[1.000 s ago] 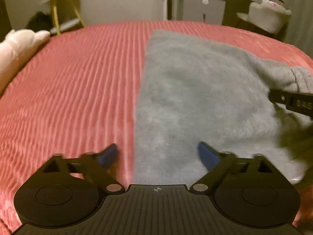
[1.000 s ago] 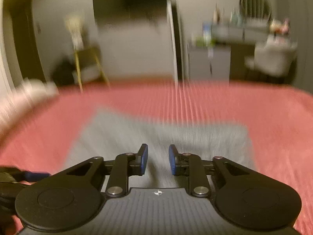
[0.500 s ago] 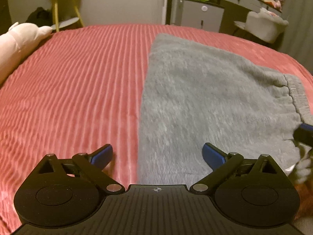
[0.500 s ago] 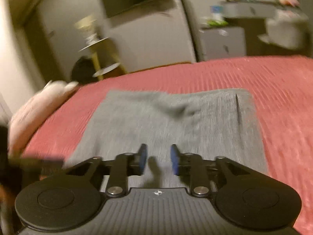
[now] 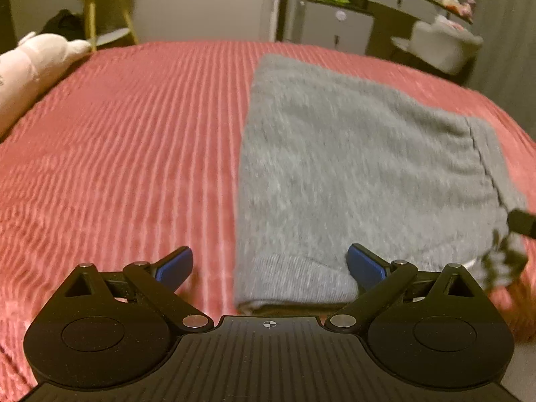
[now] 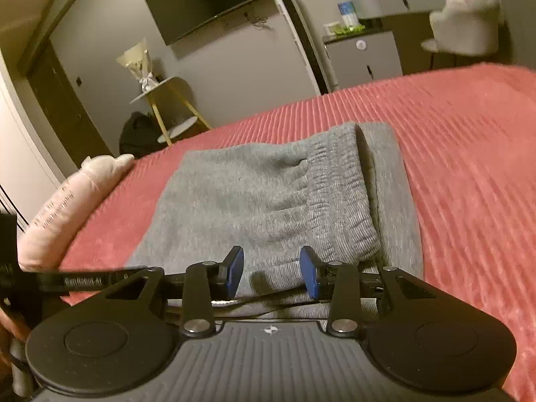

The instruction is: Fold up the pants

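Item one: grey pants (image 5: 351, 174), knit fabric, folded into a compact rectangle and lying flat on the red ribbed bedspread (image 5: 117, 167), toward the bed's near edge and right of its middle in the left wrist view. Ribbed cuff or hem (image 5: 294, 281) at the near end, just above the bed's edge; gathered elastic waistband (image 6: 338, 194) folded over on top along the right side of the stack in the right wrist view, with a lower layer of the same fabric showing beyond it. Item two: left gripper (image 5: 269, 266), jaws spread wide and released, nothing between the blue pads (image 5: 176, 264); the left pad hangs over bare bedspread, the right over the pants' near corner, whether it touches the cloth cannot be told. Item three: right gripper (image 6: 272, 269), jaws parted and empty, poised over the near edge of the pants beside the waistband; a thin cord, possibly a drawstring (image 6: 254, 299), lies beneath the fingers, though the view there is shadowed. Part of the left tool (image 6: 83, 279) enters the right wrist view from the left edge. Item four: pale pink plush pillow (image 6: 63, 214) at the bed's left edge, well apart from the pants. Item five, beyond the far edge of the bed: gold-legged side table (image 6: 167, 100), wall-mounted television (image 6: 214, 6), grey cabinet (image 6: 365, 57), upholstered chair (image 6: 465, 23).
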`<control>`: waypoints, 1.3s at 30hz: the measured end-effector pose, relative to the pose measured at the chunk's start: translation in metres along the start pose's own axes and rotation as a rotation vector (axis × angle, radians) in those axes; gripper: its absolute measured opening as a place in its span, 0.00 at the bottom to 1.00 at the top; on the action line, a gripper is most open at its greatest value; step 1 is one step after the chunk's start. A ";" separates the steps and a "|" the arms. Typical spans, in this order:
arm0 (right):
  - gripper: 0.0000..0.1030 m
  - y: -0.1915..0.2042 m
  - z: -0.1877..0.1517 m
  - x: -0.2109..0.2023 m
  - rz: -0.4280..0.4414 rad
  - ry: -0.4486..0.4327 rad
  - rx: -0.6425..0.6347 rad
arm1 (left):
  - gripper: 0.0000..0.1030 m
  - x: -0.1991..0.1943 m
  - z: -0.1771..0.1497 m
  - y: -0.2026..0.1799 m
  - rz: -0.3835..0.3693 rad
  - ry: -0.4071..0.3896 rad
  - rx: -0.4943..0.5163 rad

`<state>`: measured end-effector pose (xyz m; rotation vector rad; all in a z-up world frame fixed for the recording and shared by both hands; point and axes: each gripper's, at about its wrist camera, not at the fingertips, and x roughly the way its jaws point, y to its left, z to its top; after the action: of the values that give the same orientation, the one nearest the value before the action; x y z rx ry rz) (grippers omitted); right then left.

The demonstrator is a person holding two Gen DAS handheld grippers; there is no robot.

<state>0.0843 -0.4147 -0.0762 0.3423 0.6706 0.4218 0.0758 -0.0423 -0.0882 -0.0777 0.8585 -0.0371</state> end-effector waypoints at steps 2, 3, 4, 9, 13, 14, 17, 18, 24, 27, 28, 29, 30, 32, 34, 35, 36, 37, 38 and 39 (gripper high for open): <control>0.36 -0.005 -0.001 -0.003 0.016 0.027 -0.013 | 0.98 0.003 -0.001 0.009 -0.040 0.018 -0.027; 0.41 -0.006 -0.002 -0.006 -0.004 0.042 -0.031 | 1.00 0.006 -0.001 0.015 -0.059 0.035 -0.047; 0.54 -0.007 -0.004 -0.009 -0.091 0.054 -0.049 | 1.00 0.008 0.001 0.022 -0.089 0.055 -0.067; 0.80 -0.056 0.004 -0.024 -0.125 0.013 0.141 | 0.99 0.012 0.024 0.049 -0.224 0.068 -0.208; 0.96 -0.089 0.019 -0.002 0.000 0.038 0.285 | 0.99 0.030 0.048 0.055 -0.348 0.108 -0.248; 0.96 -0.098 0.022 0.010 0.029 0.068 0.320 | 0.99 0.040 0.054 0.054 -0.364 0.135 -0.240; 0.96 -0.125 0.027 0.038 0.115 0.118 0.430 | 0.99 0.070 0.064 0.053 -0.355 0.195 -0.219; 0.96 -0.133 0.029 0.044 0.157 0.124 0.474 | 0.99 0.075 0.066 0.054 -0.370 0.197 -0.215; 0.96 -0.139 0.037 0.077 0.281 0.188 0.513 | 0.99 0.103 0.089 0.040 -0.529 0.210 -0.191; 0.93 -0.126 0.043 0.087 0.296 0.215 0.440 | 0.99 0.120 0.099 0.031 -0.545 0.212 -0.156; 0.90 -0.121 0.044 0.090 0.301 0.226 0.415 | 0.99 0.123 0.103 0.028 -0.541 0.206 -0.137; 0.87 -0.117 0.046 0.095 0.293 0.244 0.392 | 0.99 0.126 0.105 0.024 -0.531 0.207 -0.116; 0.86 -0.112 0.048 0.100 0.272 0.260 0.376 | 0.99 0.127 0.106 0.020 -0.519 0.202 -0.094; 0.86 -0.106 0.050 0.107 0.249 0.260 0.359 | 0.98 0.126 0.106 0.013 -0.491 0.179 -0.065; 0.75 -0.090 0.052 0.109 0.172 0.243 0.316 | 0.82 0.118 0.104 0.011 -0.443 0.138 -0.052; 0.69 -0.081 0.052 0.107 0.140 0.230 0.279 | 0.64 0.112 0.104 0.010 -0.423 0.120 -0.048; 0.65 -0.074 0.052 0.103 0.127 0.209 0.253 | 0.49 0.108 0.106 0.014 -0.421 0.110 -0.070; 0.63 -0.069 0.053 0.099 0.123 0.189 0.233 | 0.41 0.105 0.109 0.018 -0.427 0.109 -0.115; 0.61 -0.063 0.054 0.093 0.124 0.167 0.216 | 0.36 0.103 0.113 0.022 -0.437 0.106 -0.157; 0.59 -0.058 0.059 0.090 0.131 0.144 0.214 | 0.33 0.098 0.118 0.021 -0.440 0.092 -0.173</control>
<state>0.2012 -0.4314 -0.1050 0.5645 0.8393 0.5042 0.2292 -0.0212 -0.0871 -0.4295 0.9222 -0.3809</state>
